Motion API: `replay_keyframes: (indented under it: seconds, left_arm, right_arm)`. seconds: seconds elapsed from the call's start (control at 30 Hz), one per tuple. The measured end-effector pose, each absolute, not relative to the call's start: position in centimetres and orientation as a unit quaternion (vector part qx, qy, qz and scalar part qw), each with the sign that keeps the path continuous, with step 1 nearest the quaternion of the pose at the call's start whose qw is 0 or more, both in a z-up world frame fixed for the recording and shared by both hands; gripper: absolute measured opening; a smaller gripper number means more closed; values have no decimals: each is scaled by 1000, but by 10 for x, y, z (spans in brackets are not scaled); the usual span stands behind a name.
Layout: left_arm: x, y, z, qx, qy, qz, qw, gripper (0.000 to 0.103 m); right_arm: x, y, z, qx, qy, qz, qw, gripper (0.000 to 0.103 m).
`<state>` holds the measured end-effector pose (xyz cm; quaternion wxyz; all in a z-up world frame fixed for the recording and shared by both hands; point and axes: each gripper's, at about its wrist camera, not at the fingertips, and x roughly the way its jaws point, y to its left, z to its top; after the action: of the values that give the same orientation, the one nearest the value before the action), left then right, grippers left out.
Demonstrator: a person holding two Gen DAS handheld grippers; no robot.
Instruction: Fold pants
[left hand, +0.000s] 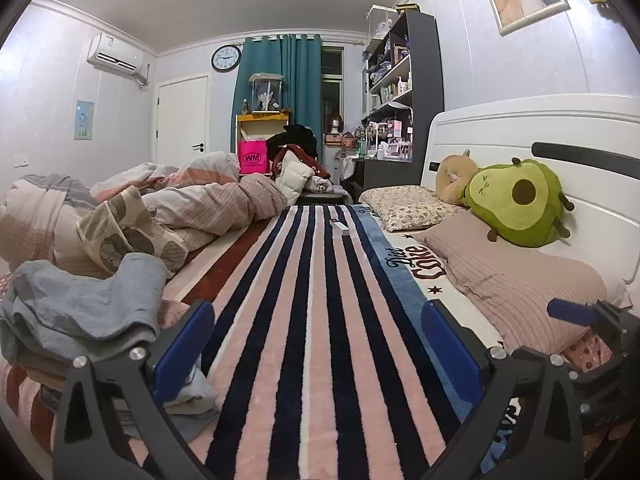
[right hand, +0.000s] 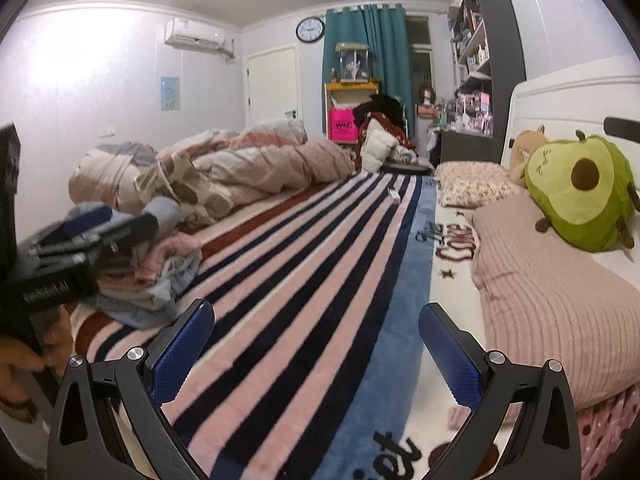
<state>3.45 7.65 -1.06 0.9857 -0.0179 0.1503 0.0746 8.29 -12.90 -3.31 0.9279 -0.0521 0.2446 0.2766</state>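
Note:
A heap of clothes lies on the left of the striped blanket, topped by a grey-blue garment; which piece is the pants I cannot tell. The heap also shows in the right wrist view. My left gripper is open and empty, low over the stripes, its left finger beside the heap. My right gripper is open and empty over the blanket, right of the heap. The left gripper's body appears at the left of the right wrist view, held by a hand.
A bunched duvet lies at the far left of the bed. Pillows, an avocado plush and a white headboard line the right. A small white remote rests on the stripes farther off.

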Motion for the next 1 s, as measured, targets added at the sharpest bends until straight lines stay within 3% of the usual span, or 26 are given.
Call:
replay_keyframes:
  seconds: [1.0]
  left_arm:
    - [32,70,-19,-20,153,63,986,102]
  right_arm:
    - [70,-132,-17,-77,199,259,942,102]
